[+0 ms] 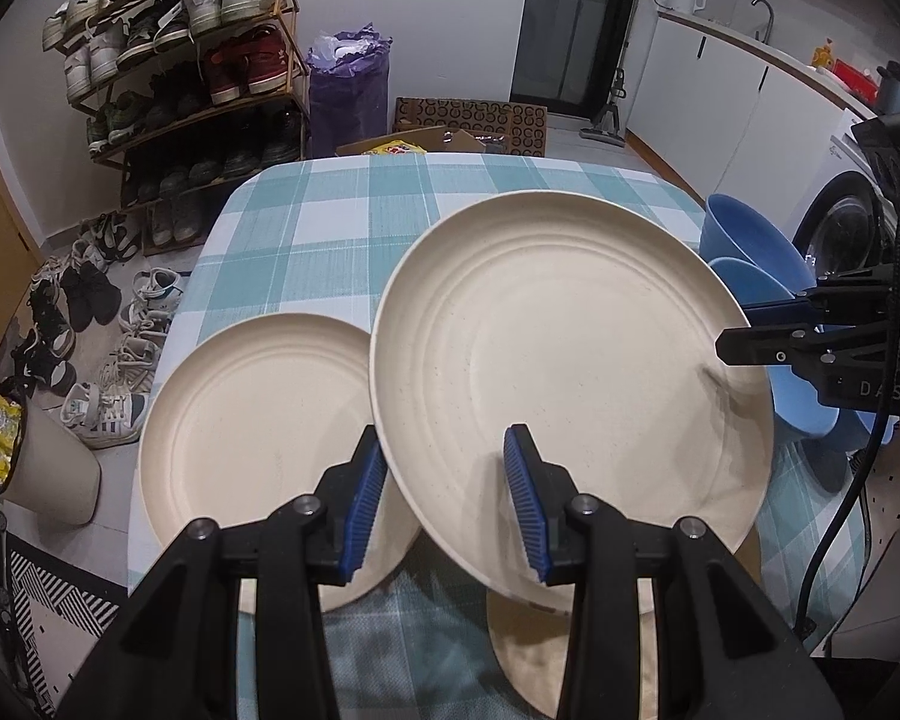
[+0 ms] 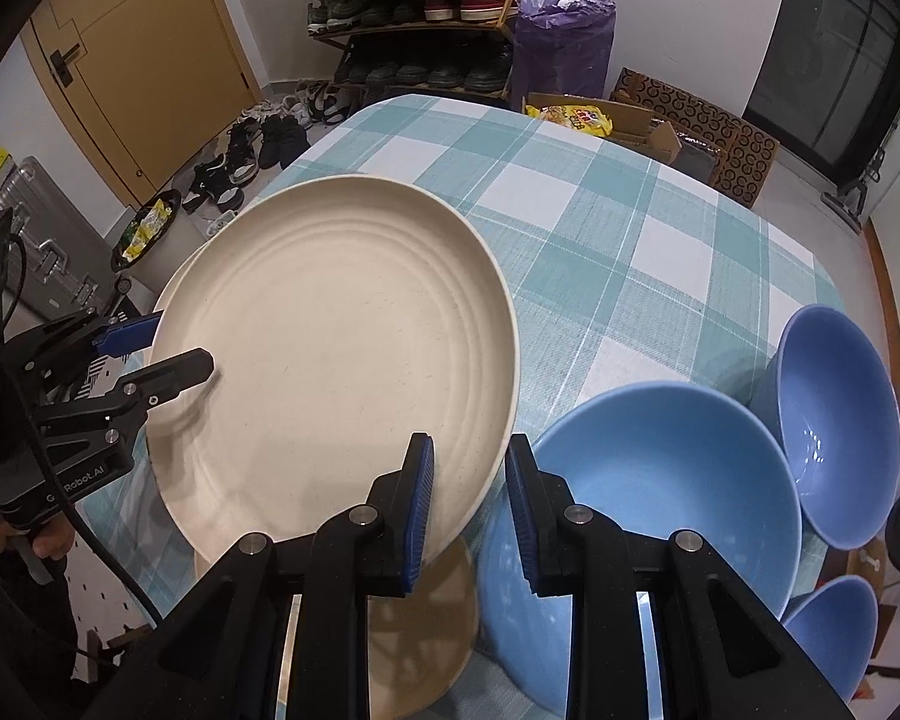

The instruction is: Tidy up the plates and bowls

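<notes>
A large cream plate [image 1: 570, 360] is held tilted above the checked table; it also shows in the right wrist view [image 2: 342, 360]. My left gripper [image 1: 444, 498] straddles its near rim with the jaws wide, one finger over and one under. My right gripper [image 2: 468, 510] straddles its opposite rim the same way, and shows in the left wrist view [image 1: 762, 342]. A second cream plate [image 1: 258, 420] lies flat at the left. A third cream plate [image 1: 570, 660] lies under the held one. Blue bowls [image 2: 648, 480] stand at the right.
The table [image 2: 600, 228] has a teal checked cloth. On the floor beyond it are a shoe rack [image 1: 180, 60], loose shoes, a purple bag [image 1: 348, 84], cardboard boxes and a bin [image 1: 42, 468]. A washing machine [image 1: 840, 222] stands at the right.
</notes>
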`<state>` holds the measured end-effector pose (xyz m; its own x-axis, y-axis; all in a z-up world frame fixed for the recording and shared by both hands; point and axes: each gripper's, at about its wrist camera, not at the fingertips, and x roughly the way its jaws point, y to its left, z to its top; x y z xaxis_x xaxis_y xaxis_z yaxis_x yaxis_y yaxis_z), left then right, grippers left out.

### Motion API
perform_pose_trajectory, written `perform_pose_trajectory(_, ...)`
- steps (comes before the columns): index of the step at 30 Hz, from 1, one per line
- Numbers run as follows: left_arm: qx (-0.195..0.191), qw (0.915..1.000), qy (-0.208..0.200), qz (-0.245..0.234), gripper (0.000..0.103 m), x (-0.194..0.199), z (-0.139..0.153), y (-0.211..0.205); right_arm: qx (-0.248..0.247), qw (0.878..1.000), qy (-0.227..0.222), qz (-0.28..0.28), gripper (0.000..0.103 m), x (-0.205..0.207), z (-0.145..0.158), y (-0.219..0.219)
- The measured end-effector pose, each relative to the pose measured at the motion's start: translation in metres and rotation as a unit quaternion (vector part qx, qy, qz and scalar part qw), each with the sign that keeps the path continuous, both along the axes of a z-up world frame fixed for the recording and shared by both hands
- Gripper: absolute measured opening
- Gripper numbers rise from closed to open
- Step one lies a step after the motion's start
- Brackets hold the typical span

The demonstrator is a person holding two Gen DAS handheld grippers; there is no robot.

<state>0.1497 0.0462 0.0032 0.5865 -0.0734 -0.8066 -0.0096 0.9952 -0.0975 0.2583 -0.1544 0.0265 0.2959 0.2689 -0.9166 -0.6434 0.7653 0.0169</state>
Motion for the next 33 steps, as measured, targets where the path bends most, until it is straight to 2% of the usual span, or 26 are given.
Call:
perform_pose_trajectory(18,0.003,1.0,-0.005,-0.004,0.039,-0.042,-0.009,-0.012,0.007,1.0,-0.007,0.003,0.025,-0.053,-0.009,-0.018)
perform_pose_trajectory(33,0.006,0.9999,-0.005,-0.012,0.039,-0.065,-0.023,-0.023,0.013,1.0,-0.009,-0.009,0.025,-0.078,-0.022,-0.033)
